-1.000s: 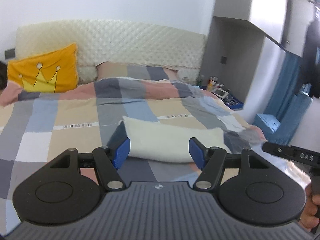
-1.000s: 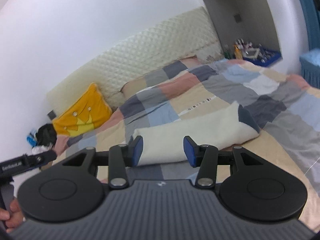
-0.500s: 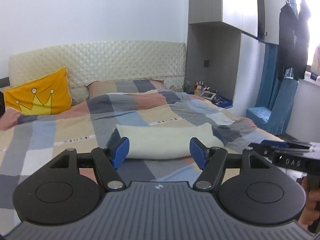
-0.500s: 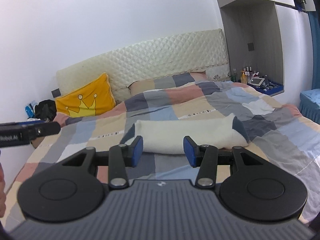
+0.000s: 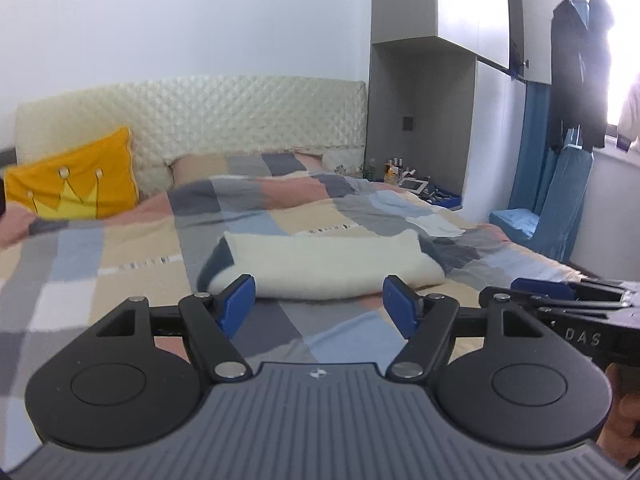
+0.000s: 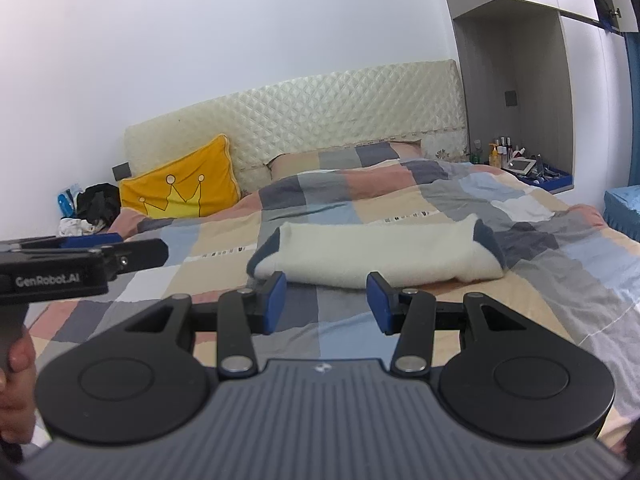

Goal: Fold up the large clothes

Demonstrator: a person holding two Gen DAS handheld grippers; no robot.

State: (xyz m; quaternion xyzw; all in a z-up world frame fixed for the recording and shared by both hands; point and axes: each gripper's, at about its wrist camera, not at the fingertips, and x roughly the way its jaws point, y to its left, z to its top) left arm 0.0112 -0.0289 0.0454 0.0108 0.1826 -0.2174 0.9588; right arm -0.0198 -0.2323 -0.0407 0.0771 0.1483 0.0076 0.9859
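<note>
A folded cream garment [image 5: 328,264] with a dark blue-grey lining lies flat on the checked quilt [image 5: 120,248] in the middle of the bed. My left gripper [image 5: 319,306] hovers in front of its near edge, jaws opening, nothing between the blue pads [image 5: 236,304]. In the right wrist view the same garment [image 6: 380,252] lies just beyond my right gripper [image 6: 326,300], which stands open and empty. Neither gripper touches the cloth. The left gripper [image 6: 80,260] shows at that view's left edge, held by a hand.
A yellow crown pillow [image 6: 180,184] leans on the quilted headboard [image 6: 320,112]. A bedside shelf [image 6: 520,164] with bottles sits at the right. A blue chair [image 5: 532,224] and hanging dark clothes [image 5: 576,80] stand by the window. A clothes pile [image 6: 92,204] lies at the far left.
Both views have rolled level and pulled back a little from the garment, sinking towards the quilt. The left jaws have widened slightly. The folded garment has not moved.
</note>
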